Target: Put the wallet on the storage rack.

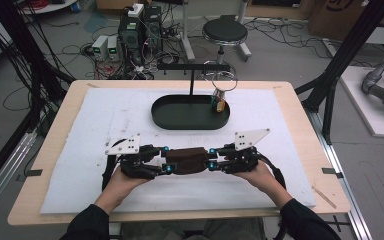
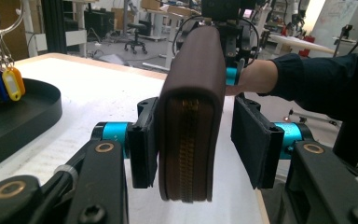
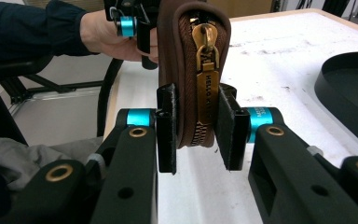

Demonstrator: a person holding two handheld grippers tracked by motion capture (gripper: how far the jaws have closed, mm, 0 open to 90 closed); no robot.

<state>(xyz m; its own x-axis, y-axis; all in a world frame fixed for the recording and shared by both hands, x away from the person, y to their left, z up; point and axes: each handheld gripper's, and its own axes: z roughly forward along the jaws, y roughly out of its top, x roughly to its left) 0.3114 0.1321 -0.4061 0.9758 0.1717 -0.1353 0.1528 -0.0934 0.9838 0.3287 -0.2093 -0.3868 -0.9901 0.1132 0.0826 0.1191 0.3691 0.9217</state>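
A brown zip wallet (image 1: 187, 160) hangs just above the white mat, between my two grippers. The right gripper (image 1: 211, 165) is shut on the end with the brass zip pull (image 3: 206, 88); both pads press the wallet (image 3: 191, 56) there. My left gripper (image 1: 166, 167) is open around the other end. In the left gripper view, one pad (image 2: 142, 140) touches the wallet (image 2: 191, 116), and the other pad (image 2: 254, 140) stands apart with a gap. A person's hands hold both grippers near the table's front edge.
A black oval tray (image 1: 180, 112) lies behind the grippers at mid-table. A T-shaped stand (image 1: 192, 75) rises from it, with key rings and coloured tags (image 1: 219, 100) hanging at its right. The white mat (image 1: 105, 115) covers most of the wooden table.
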